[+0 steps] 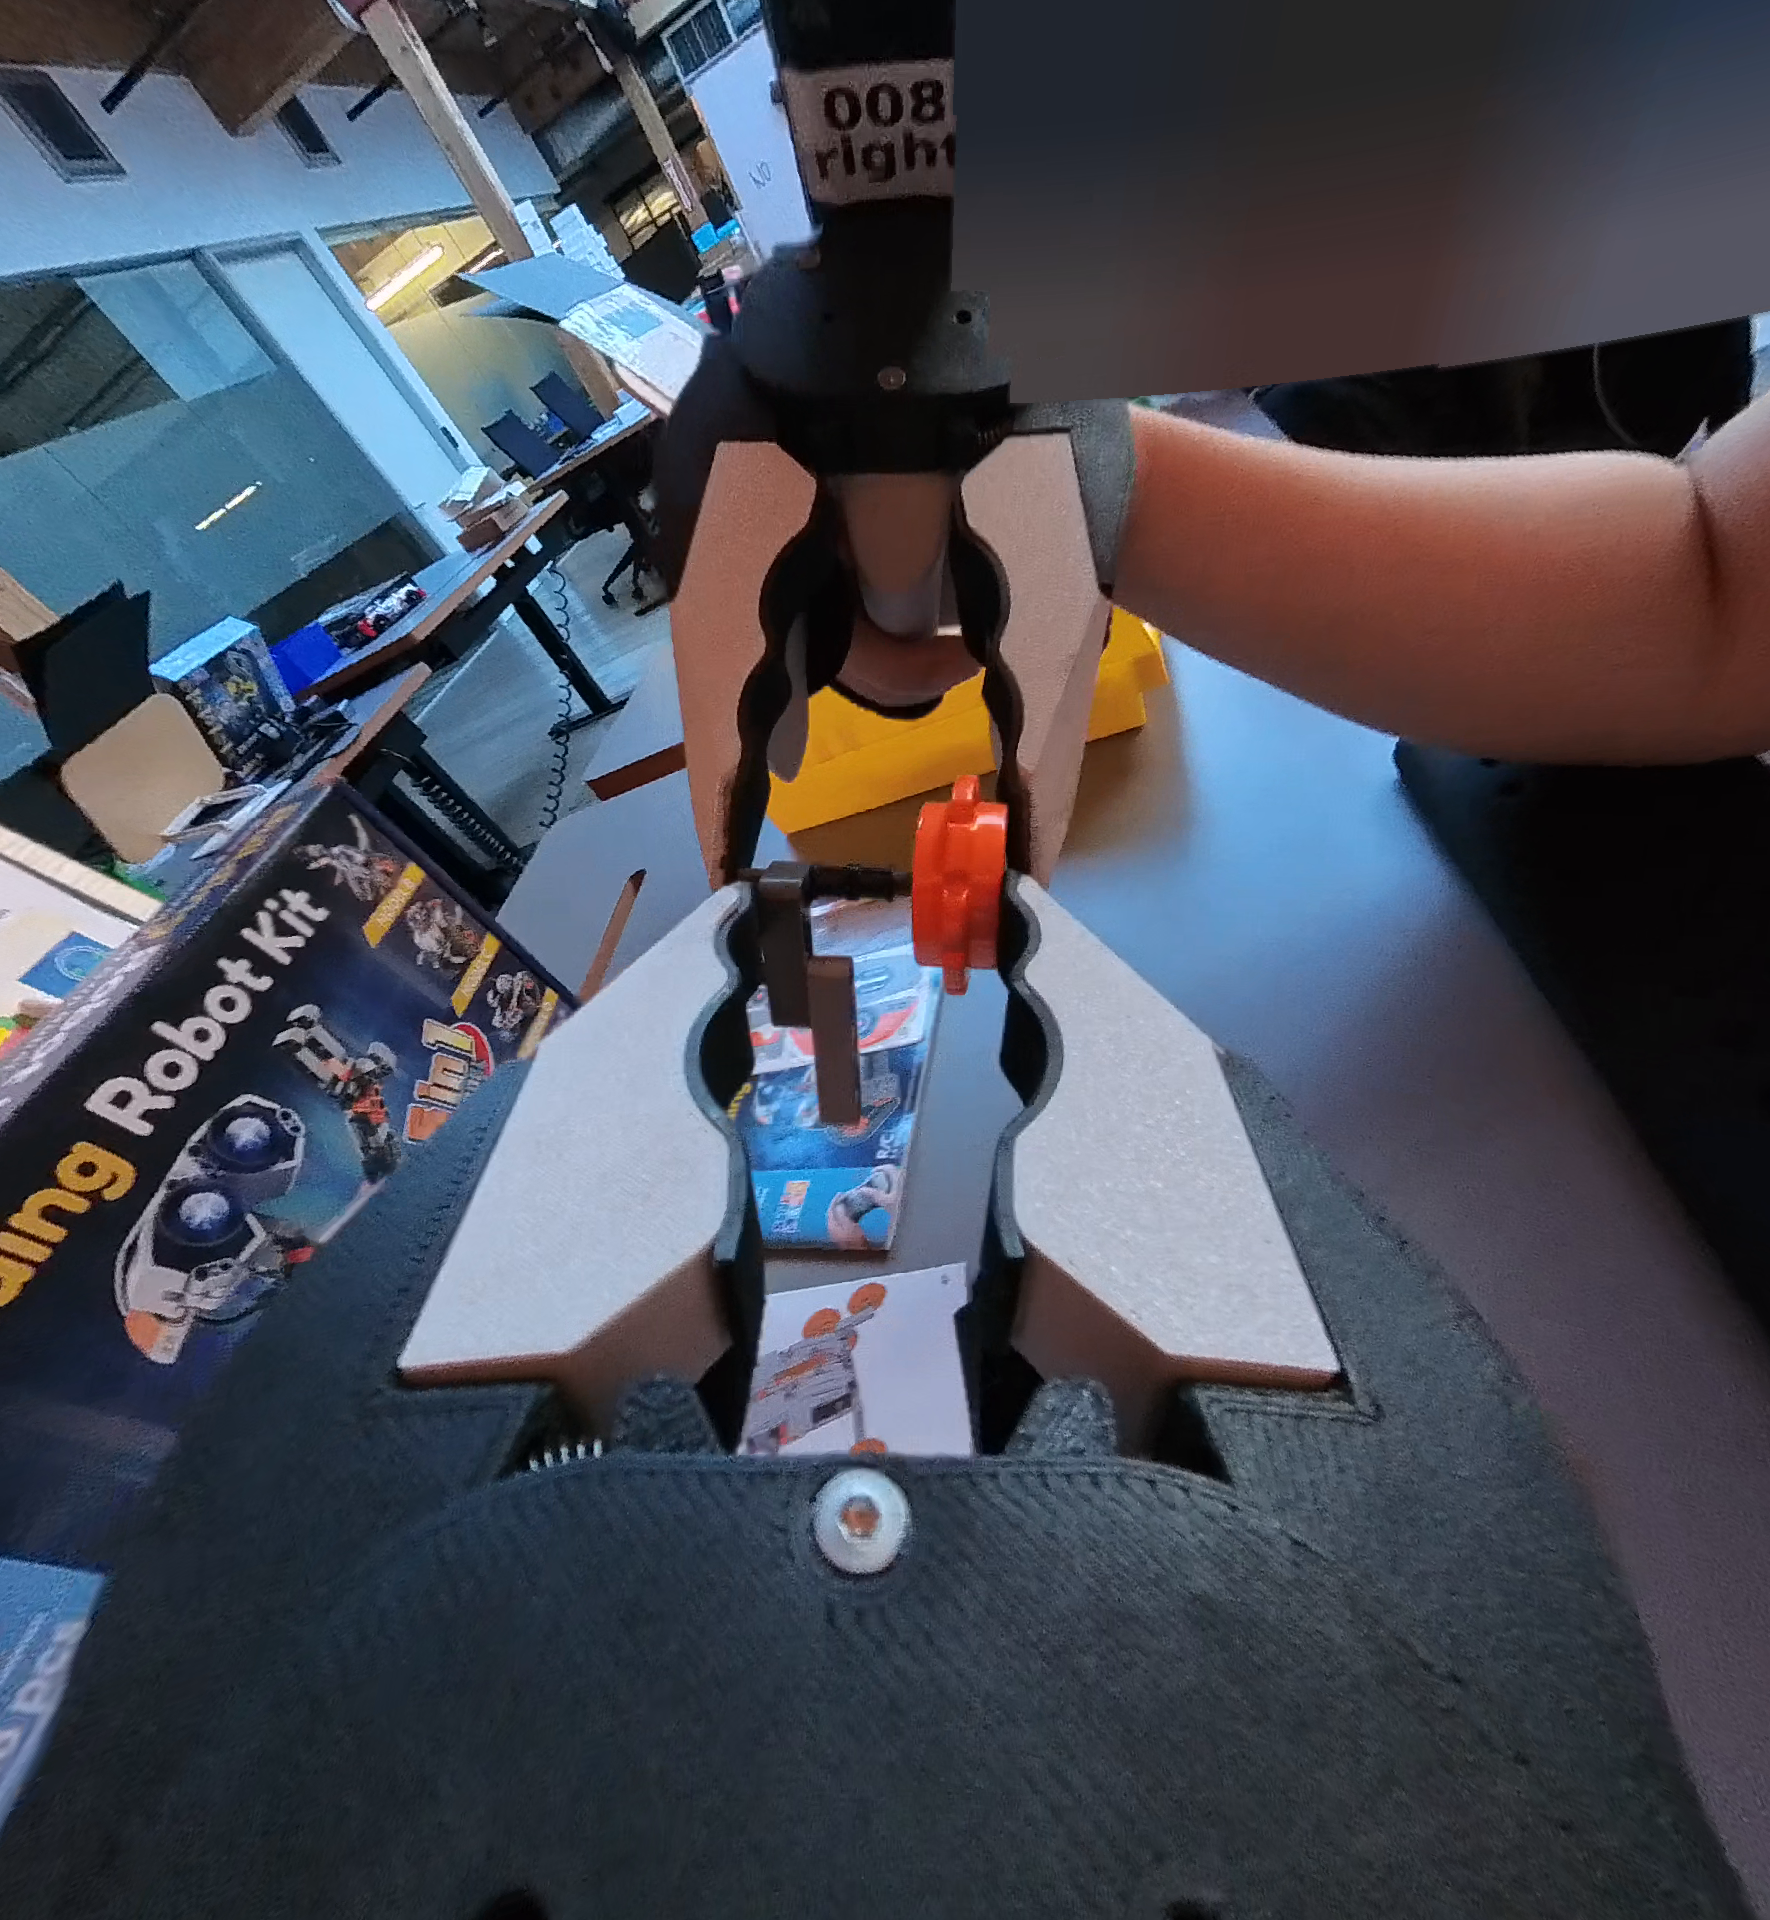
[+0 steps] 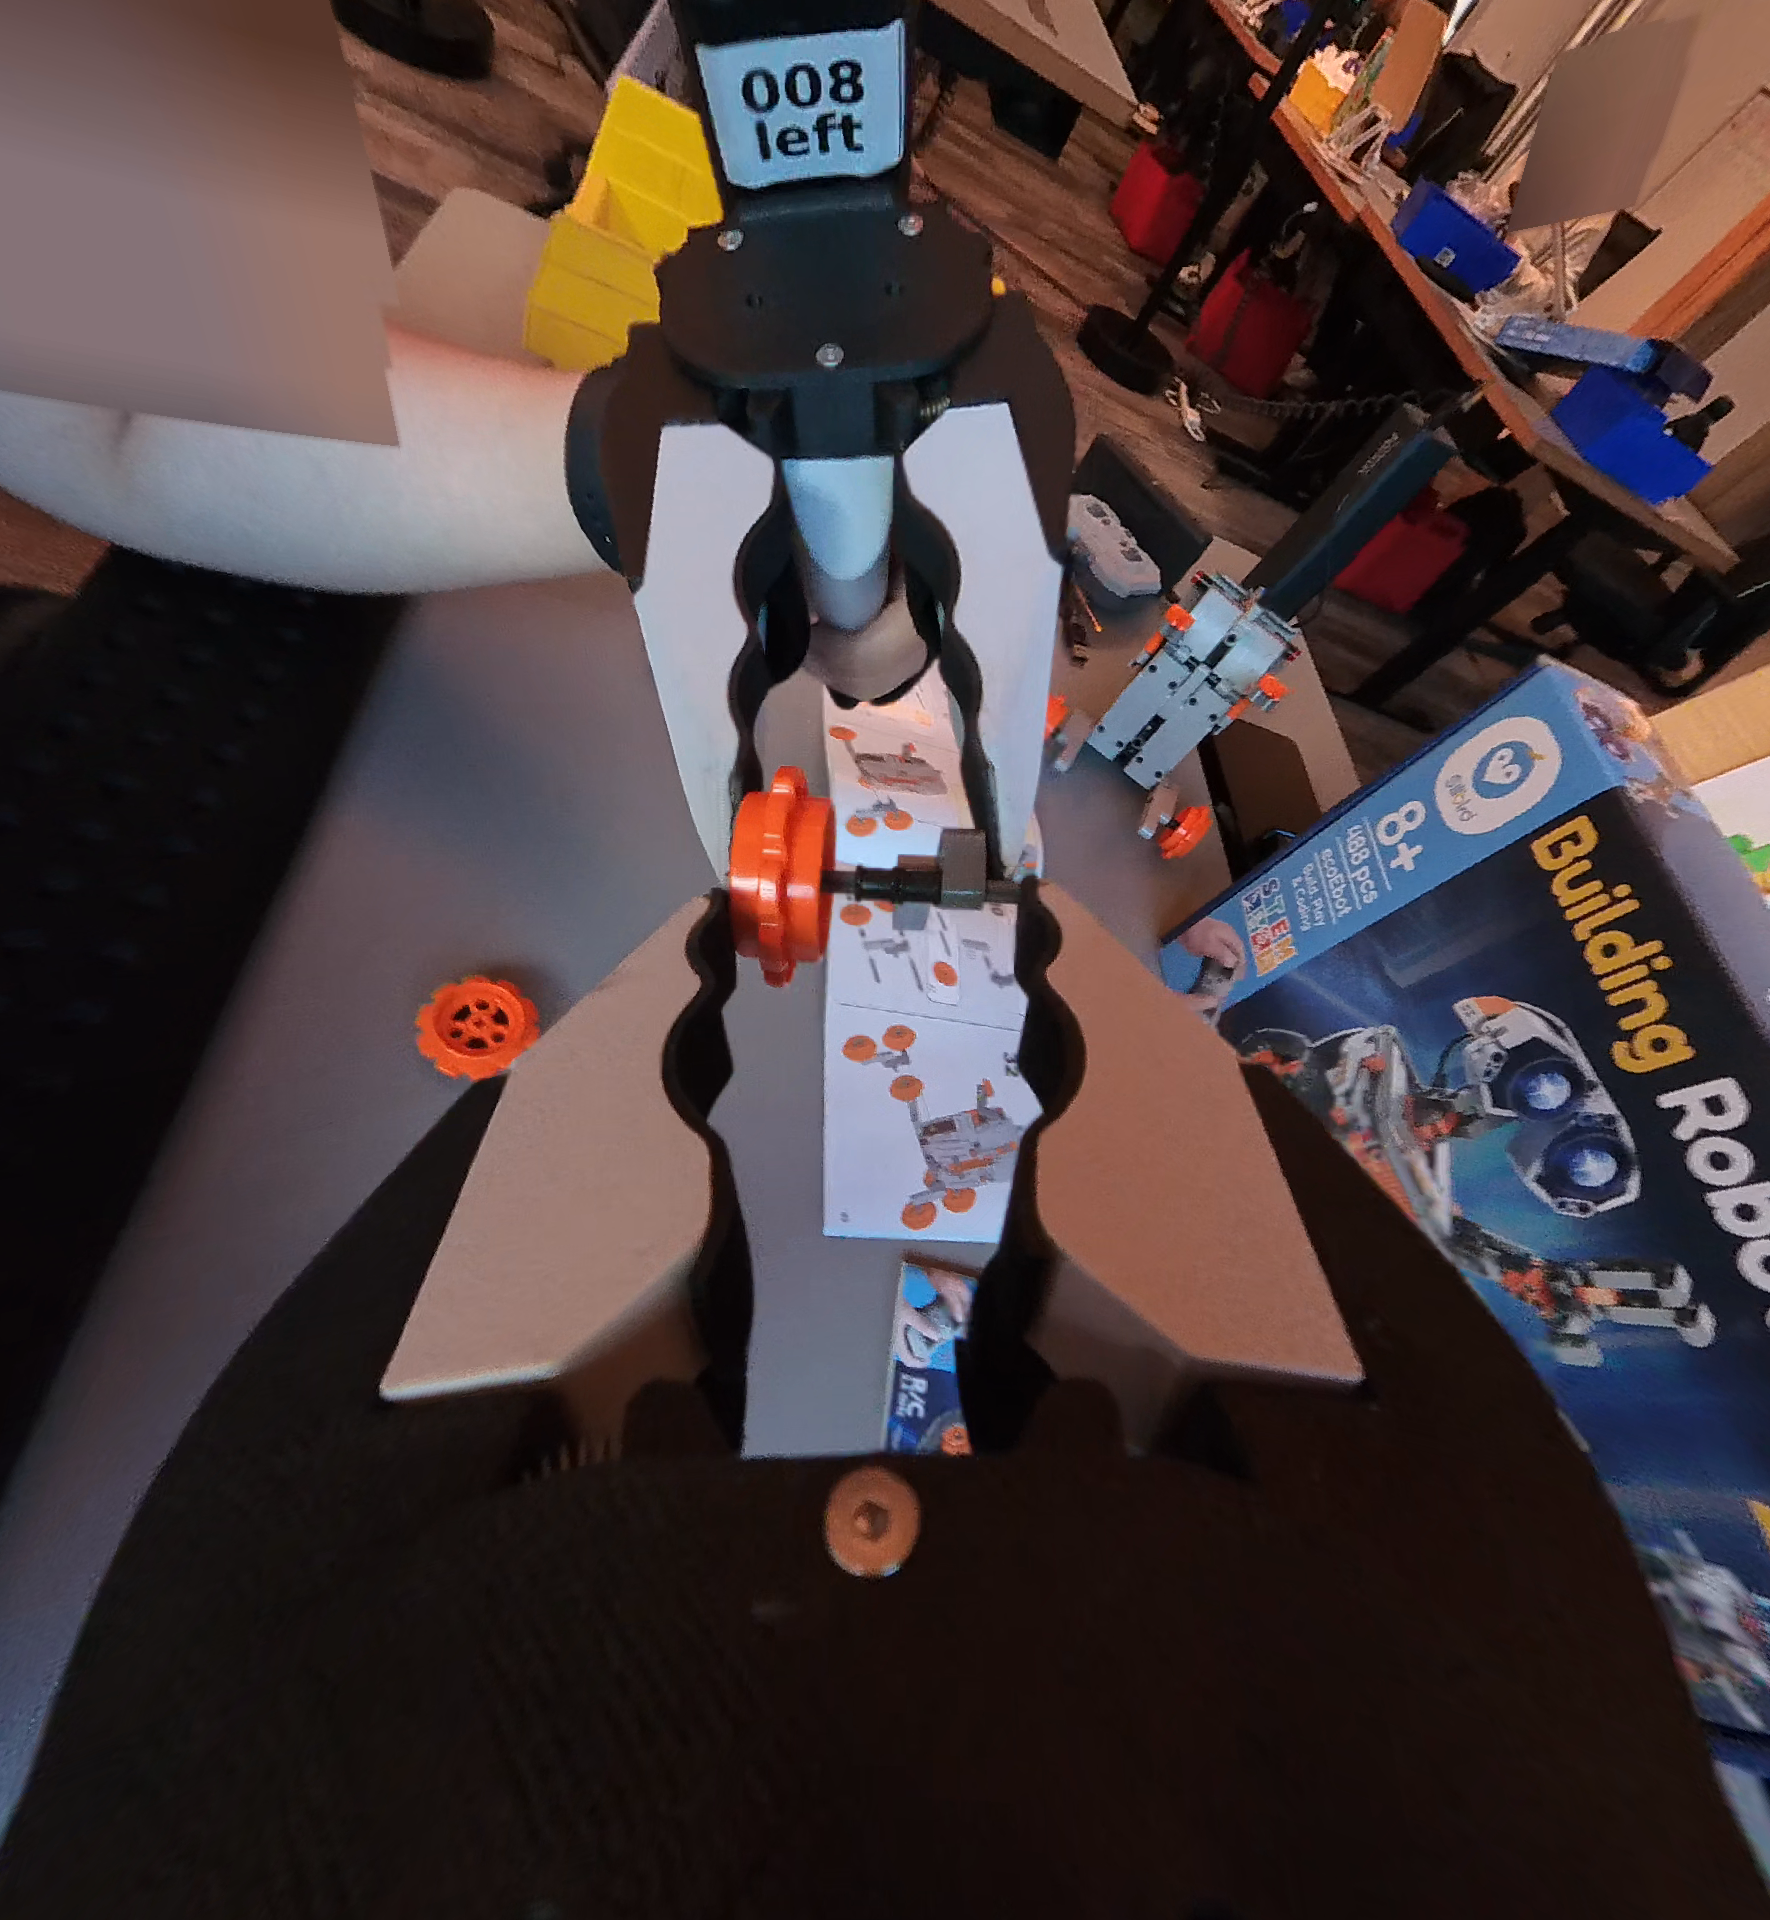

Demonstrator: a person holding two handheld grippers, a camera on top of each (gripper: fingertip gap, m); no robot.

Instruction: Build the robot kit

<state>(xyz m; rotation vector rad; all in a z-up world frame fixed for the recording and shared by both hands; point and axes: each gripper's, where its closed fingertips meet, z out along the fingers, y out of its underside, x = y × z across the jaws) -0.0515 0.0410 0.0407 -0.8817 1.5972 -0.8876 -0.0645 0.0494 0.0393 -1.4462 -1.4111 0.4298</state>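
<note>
Tip to tip above the bench (image 2: 507, 790), the left gripper (image 1: 865, 914) and right gripper (image 2: 865, 904), both partly open, together pinch an orange wheel (image 2: 779, 883) on a black axle (image 2: 896, 885) with a brown beam (image 1: 827, 1023).

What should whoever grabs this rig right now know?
The left tongs and right tongs meet tip to tip above the table. An orange wheel on a black axle with a brown beam spans both gaps; which pair clamps it, I cannot tell.
A second orange wheel lies on the table. The instruction sheet is under the tongs, with the kit box and grey build beside it.
</note>
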